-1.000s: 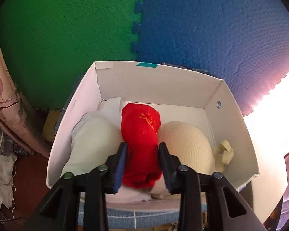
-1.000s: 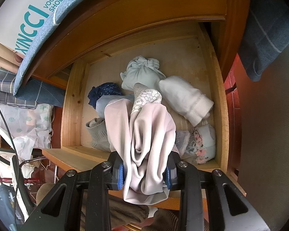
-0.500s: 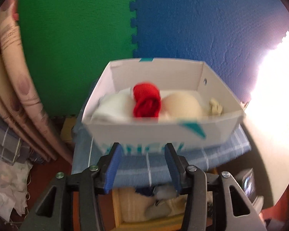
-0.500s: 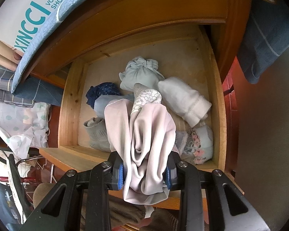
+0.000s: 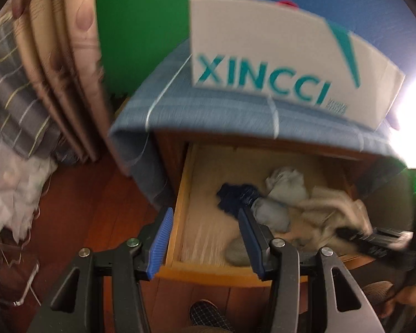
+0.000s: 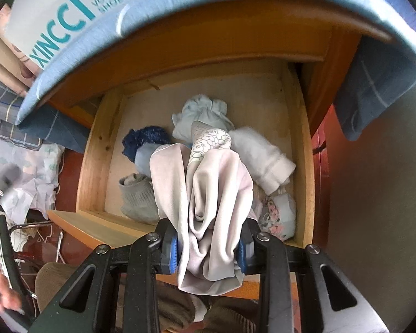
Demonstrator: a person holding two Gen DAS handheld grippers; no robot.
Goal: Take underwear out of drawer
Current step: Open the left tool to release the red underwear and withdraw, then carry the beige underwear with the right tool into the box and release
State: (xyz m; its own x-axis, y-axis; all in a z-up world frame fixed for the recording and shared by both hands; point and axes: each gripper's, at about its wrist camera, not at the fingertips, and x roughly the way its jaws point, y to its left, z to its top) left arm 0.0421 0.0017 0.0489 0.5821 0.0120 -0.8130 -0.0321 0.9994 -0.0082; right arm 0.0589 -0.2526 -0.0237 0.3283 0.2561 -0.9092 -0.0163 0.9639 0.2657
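Right claw (image 6: pixel 208 252) is clamped tight on a bunched pale pink garment (image 6: pixel 208 208), low centre of the right wrist view, hanging just above the front edge of the open wooden drawer (image 6: pixel 99 166). That looks like the underwear, out of the pile but not clear of the drawer. Left claw (image 5: pixel 202 238) stands wide apart with nothing between the pads, low centre of its own view, over the drawer's left front corner.

Risks now: the pink cloth trails loose below the pads, and a fold could snag on the drawer front or drag the grey sock (image 6: pixel 138 194) out with it. The grip is on a thick wad, so a layer might slip free. The left claw, coming in, could strike the drawer's side wall (image 5: pixel 180 202) or grab the navy bundle (image 5: pixel 235 194) and its pale blue neighbour (image 5: pixel 274 213) together.

Hard to read: the left view is smeared by blur, so the pieces at right of the drawer merge. The pink garment hides what lies beneath it. The white shoebox (image 5: pixel 277 63) at top shows only its side; its contents are mostly unseen.
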